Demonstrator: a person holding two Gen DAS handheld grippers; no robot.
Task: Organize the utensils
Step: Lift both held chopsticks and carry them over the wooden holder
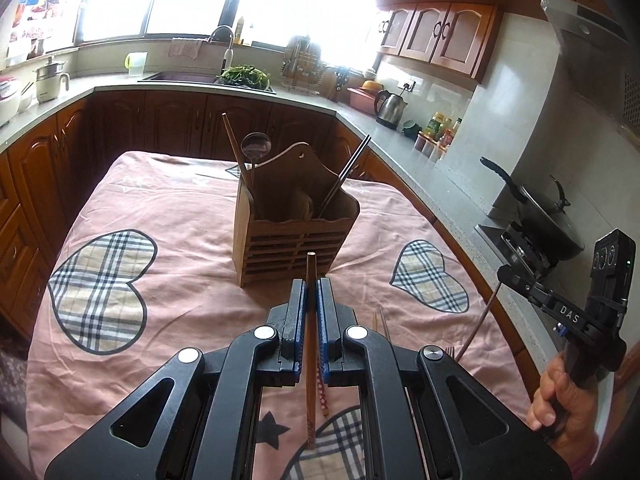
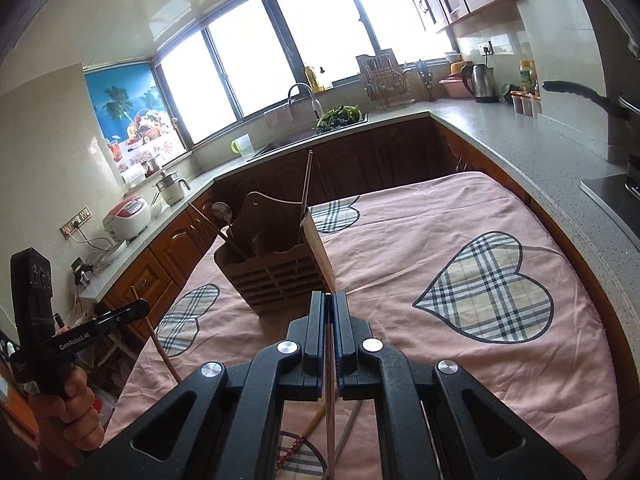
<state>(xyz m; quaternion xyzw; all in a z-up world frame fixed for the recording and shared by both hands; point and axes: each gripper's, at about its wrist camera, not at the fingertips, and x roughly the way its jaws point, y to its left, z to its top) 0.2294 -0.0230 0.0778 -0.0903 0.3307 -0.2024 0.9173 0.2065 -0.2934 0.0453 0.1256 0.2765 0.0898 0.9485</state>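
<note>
A wooden slatted utensil holder (image 1: 294,226) stands mid-table on the pink cloth; it also shows in the right wrist view (image 2: 276,268). It holds a wooden chopstick (image 1: 234,142), a metal spoon (image 1: 256,146) and dark chopsticks (image 1: 350,168). My left gripper (image 1: 311,284) is shut on a brown wooden chopstick (image 1: 311,344), held just in front of the holder. My right gripper (image 2: 329,298) is shut on a thin metal chopstick (image 2: 329,392), near the holder's right corner. More chopsticks (image 2: 308,436) lie on the cloth below the grippers.
The table with pink heart-patterned cloth (image 1: 172,208) sits inside a U-shaped kitchen counter (image 1: 420,144). A kettle (image 1: 390,109), jars, a sink (image 1: 188,77) with greens and a wok on the stove (image 1: 548,216) stand on the counter.
</note>
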